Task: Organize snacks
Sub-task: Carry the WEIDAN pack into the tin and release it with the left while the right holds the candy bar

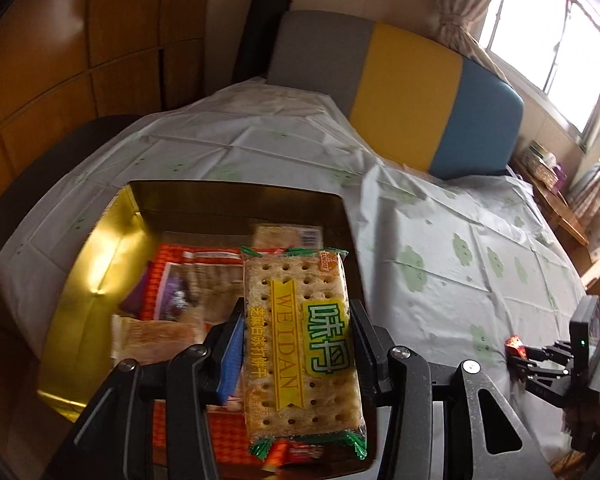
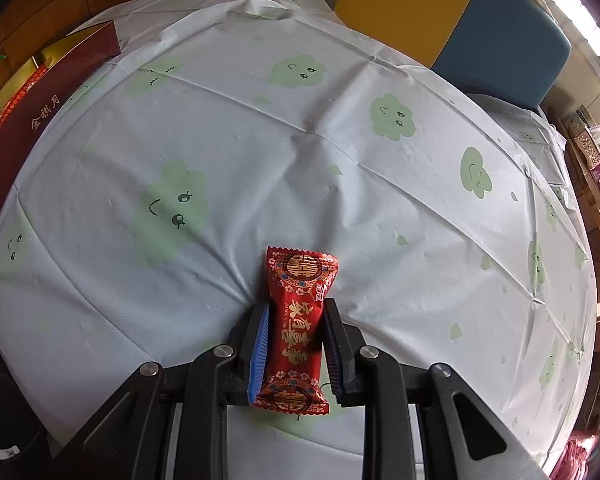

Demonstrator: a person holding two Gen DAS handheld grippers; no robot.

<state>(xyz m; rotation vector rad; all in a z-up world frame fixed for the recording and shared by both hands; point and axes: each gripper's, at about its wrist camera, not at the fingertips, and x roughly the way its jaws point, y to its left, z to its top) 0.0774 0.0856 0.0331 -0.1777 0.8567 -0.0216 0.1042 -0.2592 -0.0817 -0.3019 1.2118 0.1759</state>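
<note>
- The left gripper (image 1: 298, 344) has its fingers pinching a cracker pack (image 1: 300, 336) by its long sides, green "WEIDAN" label facing up
- That pack hangs over the open gold tin (image 1: 88, 264), above the snacks already lying inside
- In the tin I can make out an orange packet (image 1: 188, 276), a pale wrapped bar (image 1: 156, 338) near the front, and another pale packet (image 1: 288, 236) at the back; the rest is blurred
- The tin sits on the surface, which wears a white cloth (image 1: 440, 240) printed with green smiling clouds
- The right gripper (image 2: 296, 344) has its fingers pinching a red candy (image 2: 298, 320) across its middle, both crimped ends sticking out past the pads
- The candy is down at the cloth, well apart from the tin, with the fabric puckered around the fingertips
- From the left camera the right gripper shows small at the far right edge of the surface, the red wrapper at its tip
- From the right camera the tin's dark red side (image 2: 32, 120) with gold lettering lies off to the far left
- A sofa (image 1: 400, 92) in grey, yellow and blue blocks stands just behind the surface, under a bright window (image 1: 552, 44) with a tied curtain
</note>
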